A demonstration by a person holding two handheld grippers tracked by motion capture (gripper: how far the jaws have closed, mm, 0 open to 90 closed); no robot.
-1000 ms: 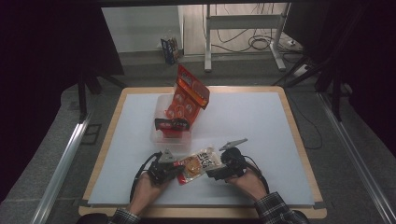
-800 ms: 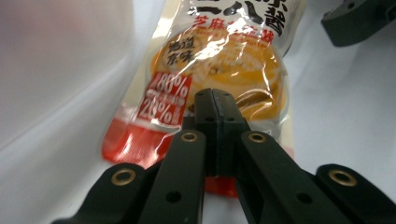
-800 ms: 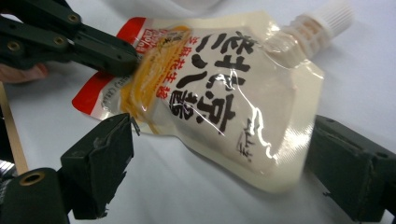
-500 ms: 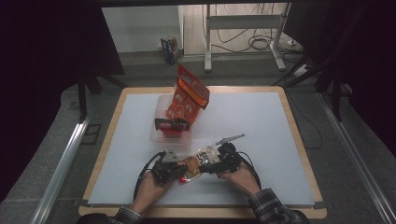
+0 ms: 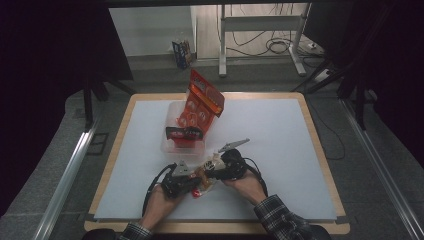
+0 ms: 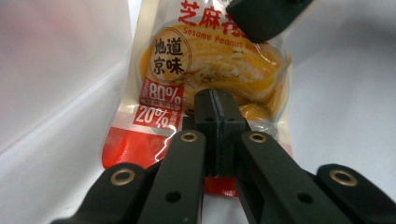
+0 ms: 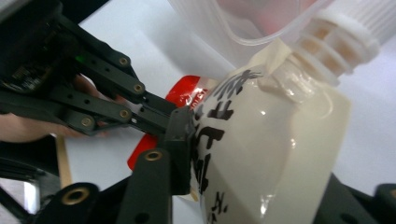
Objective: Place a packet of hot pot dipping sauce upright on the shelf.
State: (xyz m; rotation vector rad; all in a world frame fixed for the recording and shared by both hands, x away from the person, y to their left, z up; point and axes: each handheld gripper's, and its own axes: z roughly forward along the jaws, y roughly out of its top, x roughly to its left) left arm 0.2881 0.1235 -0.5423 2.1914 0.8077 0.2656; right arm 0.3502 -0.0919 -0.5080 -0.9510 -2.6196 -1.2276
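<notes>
Here, view by view, is where the work stands.

High view: near the front edge of the white counter [image 5: 280, 150], both hands meet over a small snack packet [image 5: 204, 181]. The left gripper [image 5: 192, 184] and right gripper [image 5: 212, 172] close in from either side. Behind them, a clear plastic bin [image 5: 172, 142] holds a tall orange bag [image 5: 202, 102], standing tilted.

Left gripper view: fingers [image 6: 217, 116] together, clamped on the red bottom edge of the sesame peanut packet [image 6: 210, 65].

Right gripper view: jaws have just been closing; a white spouted pouch [image 7: 280, 140] sits between them, the left finger [image 7: 180, 135] pressed to its side. The red-edged packet [image 7: 187, 95] lies behind, held by the other gripper [image 7: 154, 114].

Progress: pick-up appears done, both items gripped. Carrying them into the bin likely remains.
</notes>
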